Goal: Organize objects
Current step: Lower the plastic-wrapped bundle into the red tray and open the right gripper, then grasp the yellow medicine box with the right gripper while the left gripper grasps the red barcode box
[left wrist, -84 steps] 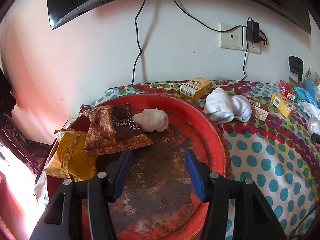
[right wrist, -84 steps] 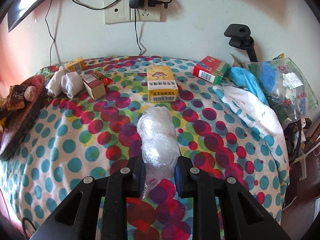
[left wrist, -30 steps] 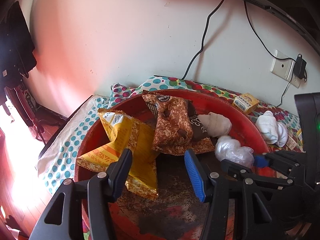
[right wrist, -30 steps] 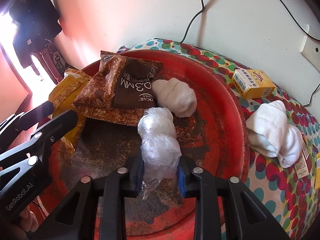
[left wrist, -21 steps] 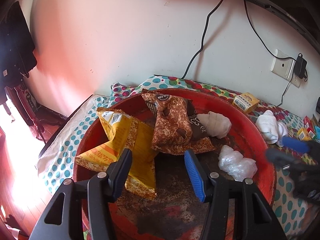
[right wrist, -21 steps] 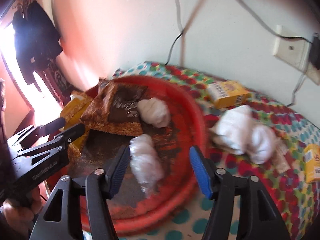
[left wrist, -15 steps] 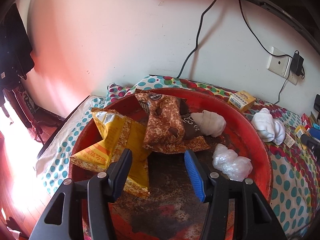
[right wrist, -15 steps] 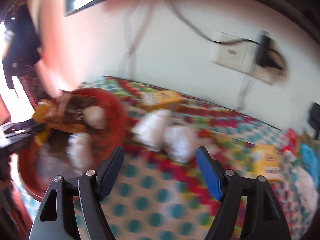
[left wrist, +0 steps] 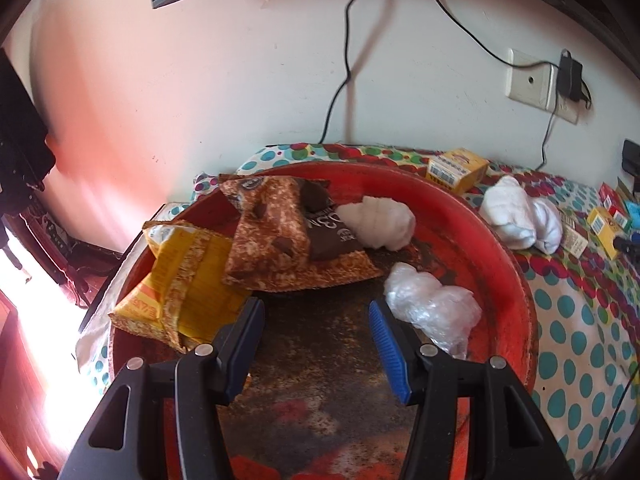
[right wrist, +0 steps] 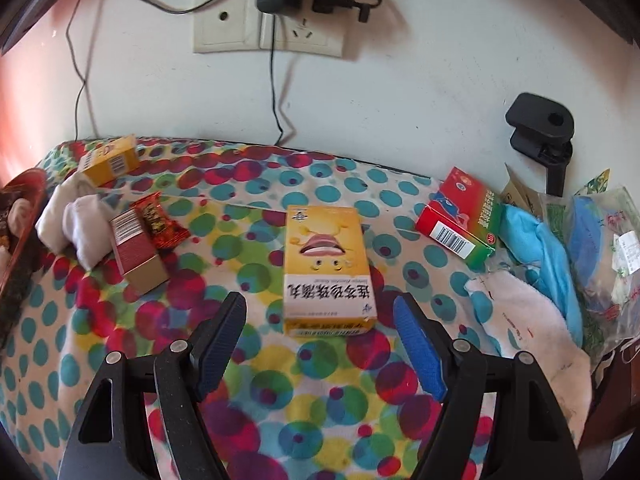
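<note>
Sorting is partly done, I judge: the red tray (left wrist: pixel 500 240) at frame centre holds two snack bags, a white bundle and the plastic wad (left wrist: pixel 432 306), while boxes remain scattered on the spotted cloth (right wrist: pixel 320 420). My right gripper (right wrist: pixel 332 334), just opened and empty, faces the yellow box (right wrist: pixel 328 270) at frame centre, lying flat, long axis running away toward the wall. My left gripper (left wrist: pixel 316 344) hangs released over the tray, gripping nothing.
</note>
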Motion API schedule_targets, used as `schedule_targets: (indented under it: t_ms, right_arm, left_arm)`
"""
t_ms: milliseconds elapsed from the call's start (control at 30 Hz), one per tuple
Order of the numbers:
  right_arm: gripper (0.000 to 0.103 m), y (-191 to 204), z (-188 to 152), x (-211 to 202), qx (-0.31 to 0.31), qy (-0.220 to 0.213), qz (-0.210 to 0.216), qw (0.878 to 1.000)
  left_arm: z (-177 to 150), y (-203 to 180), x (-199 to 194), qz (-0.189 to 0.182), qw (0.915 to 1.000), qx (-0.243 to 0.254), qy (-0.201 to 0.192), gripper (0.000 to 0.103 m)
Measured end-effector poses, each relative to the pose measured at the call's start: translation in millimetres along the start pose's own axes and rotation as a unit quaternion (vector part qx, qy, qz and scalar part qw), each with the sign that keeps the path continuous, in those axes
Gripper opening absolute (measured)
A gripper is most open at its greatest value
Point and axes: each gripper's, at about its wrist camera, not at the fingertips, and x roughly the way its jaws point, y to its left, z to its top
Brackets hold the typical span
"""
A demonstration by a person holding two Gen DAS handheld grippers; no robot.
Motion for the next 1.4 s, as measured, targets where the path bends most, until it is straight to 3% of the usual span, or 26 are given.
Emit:
schedule_targets:
  t_ms: [133,200,233,367,600,733,833,900,1000,1133,1400]
  right_arm:
    - [0.071,-12.0,-0.3,18.6,0.028,0.002,0.010,1.000]
    - [0.061,-12.1,-1.8,24.3,0.026,0.004,0.011,1.000]
    - [0.050,-11.9,-2.6,25.9,0.026,0.005,0.009,1.000]
    - [0.050,-14.3,-4.9,24.6,0.035,0.010,0.016,0.999]
    - [0.049,-16.1,-32.6,-0.6,0.031,0.008,0.045,0.999]
    - [0.050,-19.6,-48.0,-10.7,0.034,0.008,0.069,0.997]
    - [0.050,-21.1,-51.4,-12.4,0.040,0.011,0.081,0.996]
    - [0.051,-20.4,-51.2,-9.7,0.042,0.020,0.084,0.995]
    - [0.051,-21.2,-51.1,-8.4,0.040,0.021,0.083,0.996]
    - [0.054,-20.4,-50.9,-6.6,0.035,0.022,0.081,0.996]
    - [0.062,-18.0,-50.8,-6.7,0.033,0.022,0.091,0.995]
  left_arm:
    - [-2.0,-12.9,-1.2,-0.007,0.9999,0.015,0.001,0.056]
    - [-2.8,-20.4,-3.3,0.002,0.9996,0.029,-0.004,0.056]
    - [-2.5,-24.7,-4.2,0.006,0.9993,0.037,-0.005,0.056]
    - [0.8,-38.7,-8.0,0.006,0.9987,0.050,-0.003,0.056]
    - [32.2,-84.7,-22.9,-0.077,0.9961,0.041,0.014,0.060]
    - [59.6,-128.0,-20.1,-0.135,0.9892,0.027,0.051,0.065]
    - [77.7,-167.6,-4.7,-0.182,0.9774,0.015,0.107,0.067]
    - [85.8,-195.9,8.5,-0.189,0.9717,0.017,0.140,0.068]
    - [95.0,-229.7,34.5,-0.189,0.9640,0.005,0.187,0.068]
    - [100.8,-253.0,70.2,-0.181,0.9507,-0.047,0.248,0.068]
    - [109.3,-274.3,95.6,-0.150,0.9487,-0.085,0.265,0.068]
